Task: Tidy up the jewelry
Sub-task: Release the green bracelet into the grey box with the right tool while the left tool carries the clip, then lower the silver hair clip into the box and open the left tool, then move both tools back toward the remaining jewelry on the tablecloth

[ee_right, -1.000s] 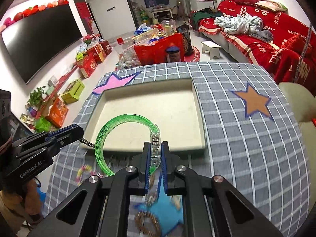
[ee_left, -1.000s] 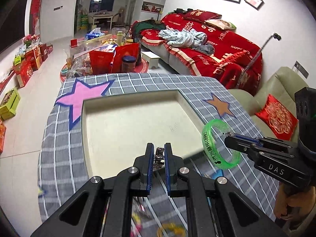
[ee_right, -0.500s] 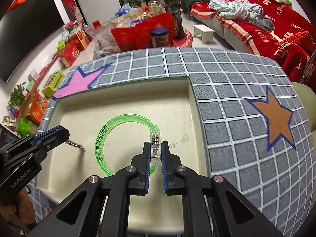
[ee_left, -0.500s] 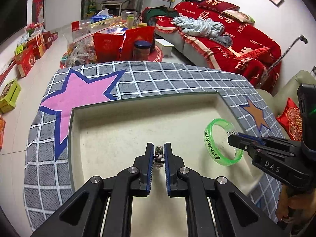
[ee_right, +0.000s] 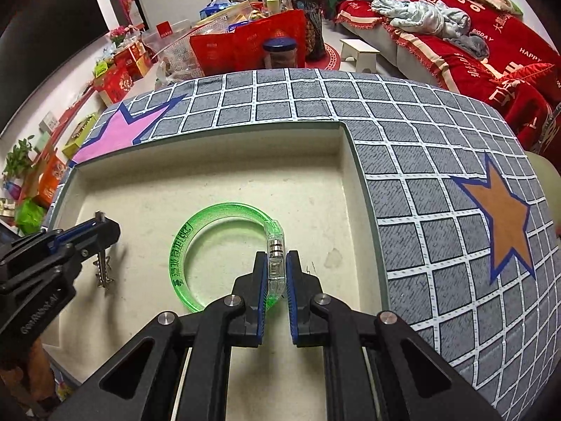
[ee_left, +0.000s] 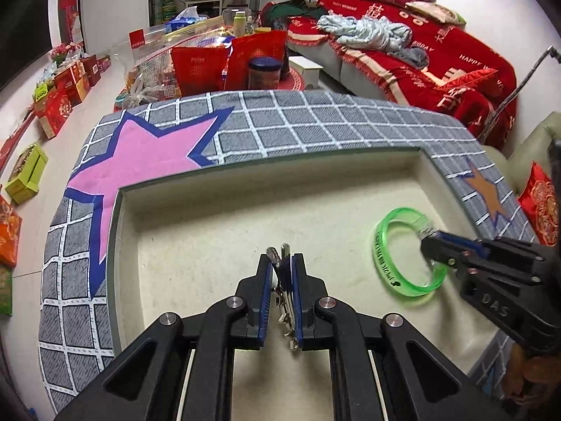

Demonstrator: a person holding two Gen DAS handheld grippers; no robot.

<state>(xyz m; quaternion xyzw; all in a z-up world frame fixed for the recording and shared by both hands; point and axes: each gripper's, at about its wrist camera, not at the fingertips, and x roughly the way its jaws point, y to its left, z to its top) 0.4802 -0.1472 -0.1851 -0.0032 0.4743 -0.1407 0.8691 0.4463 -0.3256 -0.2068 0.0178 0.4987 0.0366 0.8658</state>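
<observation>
The right claw (ee_right: 272, 271) pinches the green bangle (ee_right: 214, 256) by its clear clasp; the left claw (ee_left: 281, 273) pinches a small silver piece (ee_left: 283, 280), both over the tray (ee_right: 210, 147). Released unevenly, the bangle could roll toward 9 o'clock and strike that dangling piece.

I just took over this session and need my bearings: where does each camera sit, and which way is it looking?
Left wrist: on the left gripper, looking forward and down into the beige tray; its fingers pinch a silver hair clip; the right gripper enters from the right.
Right wrist: on the right gripper, looking the same way over the tray; its fingers clamp the green bracelet at its clear clasp; the left gripper enters from the left.
Shared: tray, bracelet, clip, star-patterned cloth, red sofa.
</observation>
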